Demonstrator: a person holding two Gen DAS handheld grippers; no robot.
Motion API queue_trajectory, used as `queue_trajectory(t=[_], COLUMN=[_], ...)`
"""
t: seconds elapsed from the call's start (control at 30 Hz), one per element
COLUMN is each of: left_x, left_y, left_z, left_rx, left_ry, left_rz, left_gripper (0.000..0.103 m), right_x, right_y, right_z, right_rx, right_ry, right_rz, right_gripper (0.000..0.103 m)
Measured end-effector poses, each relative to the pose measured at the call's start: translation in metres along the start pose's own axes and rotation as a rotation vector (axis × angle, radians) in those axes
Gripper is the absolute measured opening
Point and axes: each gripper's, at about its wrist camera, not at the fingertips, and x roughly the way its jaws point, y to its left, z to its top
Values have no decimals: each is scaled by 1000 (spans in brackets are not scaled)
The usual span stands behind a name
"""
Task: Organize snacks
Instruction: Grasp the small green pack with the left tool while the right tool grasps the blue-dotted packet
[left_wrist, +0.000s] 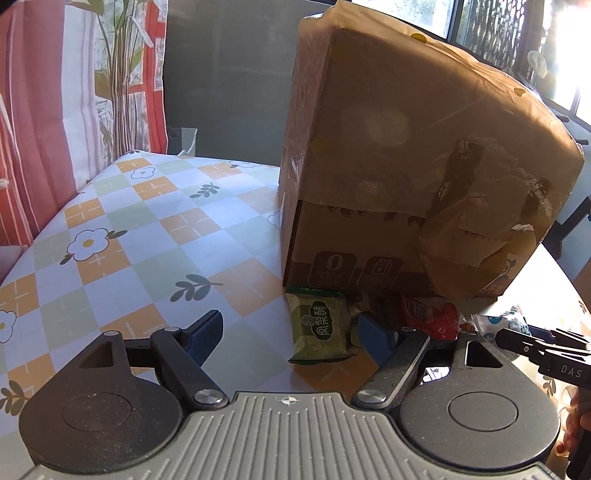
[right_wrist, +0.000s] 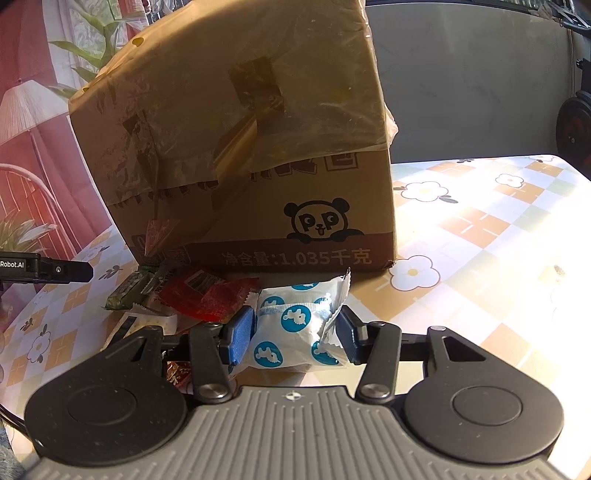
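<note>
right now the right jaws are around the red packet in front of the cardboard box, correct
Not the red packet. The right wrist view shows the right gripper with its jaws around the white packet with blue circles, in front of the cardboard box.

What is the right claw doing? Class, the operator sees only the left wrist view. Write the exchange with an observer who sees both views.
Observer: The right claw has a white packet with blue circles between its pads, and both pads touch it.
Operator: Is the packet lifted?
Observer: It seems not. It looks to rest on the table, just in front of the box.
Operator: Is there any mark on that side of the box?
Observer: Yes, a panda drawing near the lower right corner.
</note>
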Motion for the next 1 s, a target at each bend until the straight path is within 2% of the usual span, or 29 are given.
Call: queue_trajectory(t=[0.5,0.73,0.83,0.93,1.0], left_x=[6,23,34,49,60], left_y=[-13,-25,-26,-24,-21], left_z=[-3,-3,-1,2,2], left_rx=[59,99,102,95,100], left_ry=[32,51,50,78,110], left_rz=[-16,-41,-16,-9,1], left_gripper=[82,82,82,71,52], right_x=[-12,-11,-11,-10,-9], right_y=[-8,-9,-9,-9,-10], right_z=[-1,-1,-1,0,0], right_rx=[61,72,71,73,73], right_ry=[-53,-52,-52,-48,-45], right_rz=[11,13,12,11,11], right_gripper=[47,46,46,46,46])
